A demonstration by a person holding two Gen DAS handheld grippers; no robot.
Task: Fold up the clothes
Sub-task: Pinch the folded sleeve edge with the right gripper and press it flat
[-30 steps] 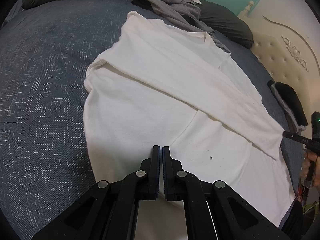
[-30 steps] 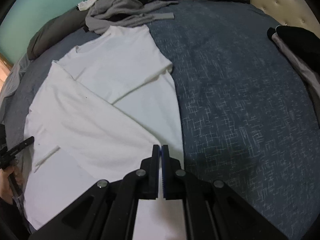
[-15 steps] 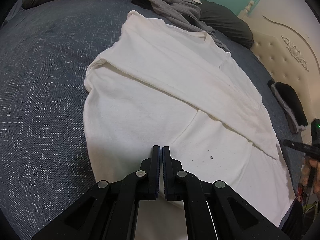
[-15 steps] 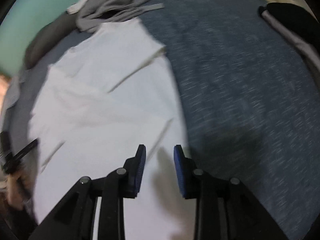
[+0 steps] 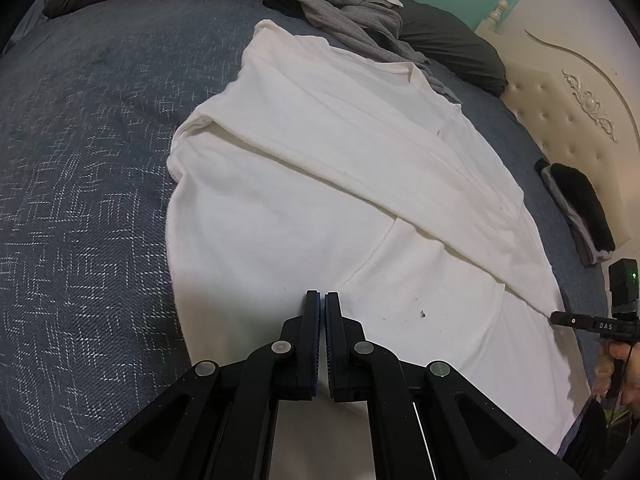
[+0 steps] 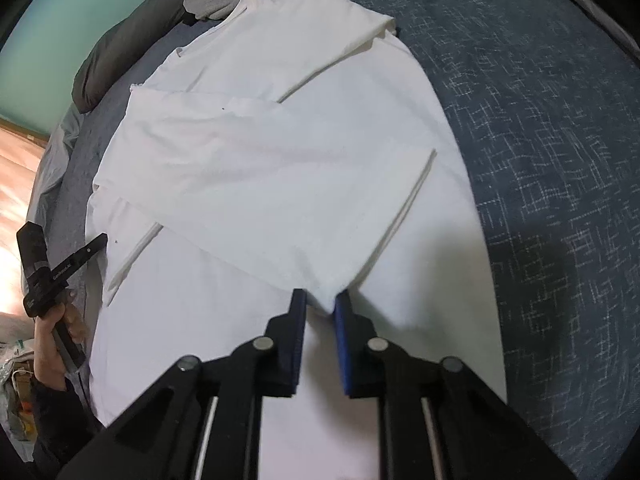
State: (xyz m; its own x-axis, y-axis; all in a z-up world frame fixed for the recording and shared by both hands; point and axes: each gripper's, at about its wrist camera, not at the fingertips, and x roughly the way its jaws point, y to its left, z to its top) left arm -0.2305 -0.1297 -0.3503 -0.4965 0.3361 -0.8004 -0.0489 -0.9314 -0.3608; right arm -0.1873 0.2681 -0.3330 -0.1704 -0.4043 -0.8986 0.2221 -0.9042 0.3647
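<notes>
The white shirt [image 6: 280,184] lies partly folded mid-bed [image 6: 560,160]. The right gripper [image 6: 320,300], jaws narrow and closing around the folded sleeve's corner, might pinch extra layers and drag the fold askew; the left gripper [image 5: 322,300] hovers shut, empty.

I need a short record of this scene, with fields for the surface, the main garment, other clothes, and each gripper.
surface: bed with dark blue patterned cover
main garment: white shirt, spread flat, one sleeve folded across the body
other clothes: grey garment crumpled near the pillows; dark folded clothes by the headboard
left gripper: jaws shut, nothing between them
right gripper: jaws closing around the sleeve's corner
</notes>
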